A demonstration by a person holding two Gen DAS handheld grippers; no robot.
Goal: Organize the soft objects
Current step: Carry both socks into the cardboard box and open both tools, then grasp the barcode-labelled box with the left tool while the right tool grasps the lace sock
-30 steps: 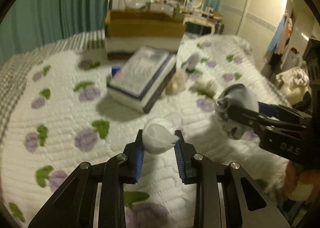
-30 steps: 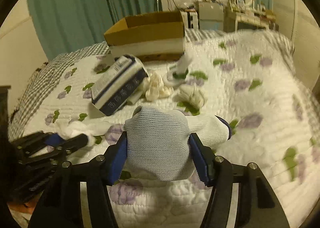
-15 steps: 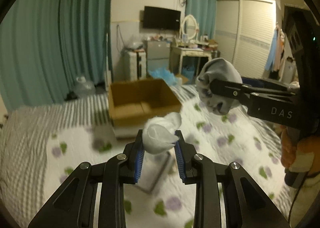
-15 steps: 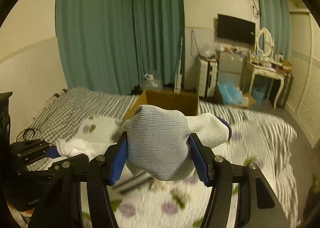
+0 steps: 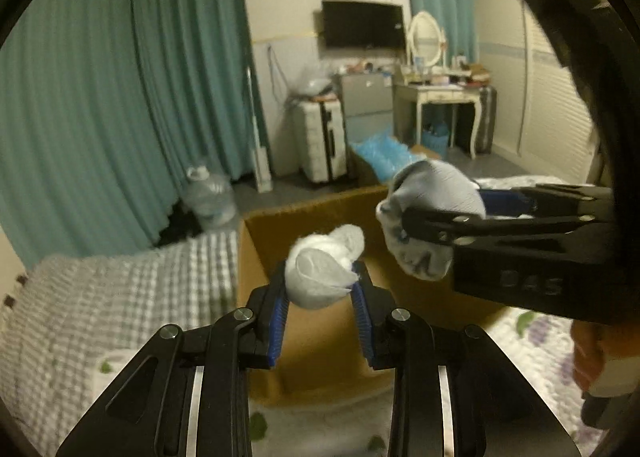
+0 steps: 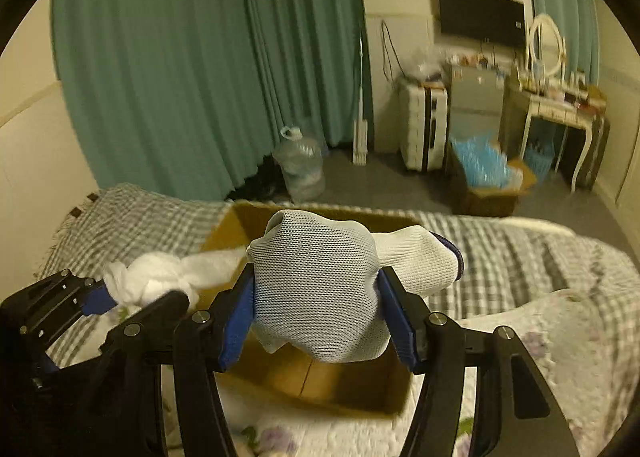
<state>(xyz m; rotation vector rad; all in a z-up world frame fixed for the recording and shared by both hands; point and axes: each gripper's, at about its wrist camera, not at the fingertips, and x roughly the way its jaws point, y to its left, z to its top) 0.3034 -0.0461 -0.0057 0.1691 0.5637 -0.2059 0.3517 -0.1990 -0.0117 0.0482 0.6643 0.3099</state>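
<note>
My left gripper point(image 5: 320, 289) is shut on a small white rolled sock point(image 5: 322, 271). It hangs over an open cardboard box point(image 5: 256, 257) on the bed. My right gripper point(image 6: 318, 305) is shut on a balled white knit glove point(image 6: 320, 293) with a dark cuff edge, also over the box point(image 6: 360, 385). In the left wrist view the right gripper point(image 5: 416, 225) with the glove point(image 5: 432, 217) is to the right, close by. In the right wrist view the left gripper point(image 6: 132, 297) with the sock point(image 6: 152, 281) is at the lower left.
The box stands on a bed with a grey checked blanket point(image 6: 152, 213) and a floral quilt point(image 6: 560, 337). Beyond the bed are teal curtains point(image 6: 200, 57), a water jug point(image 6: 300, 165), a suitcase point(image 5: 324, 141), a dressing table point(image 5: 440, 97) and a box of blue items point(image 6: 484, 173).
Both grippers rose from low over the quilt and moved forward to above the cardboard box, each still holding its item. The packet and loose soft items on the bed dropped out of view.
</note>
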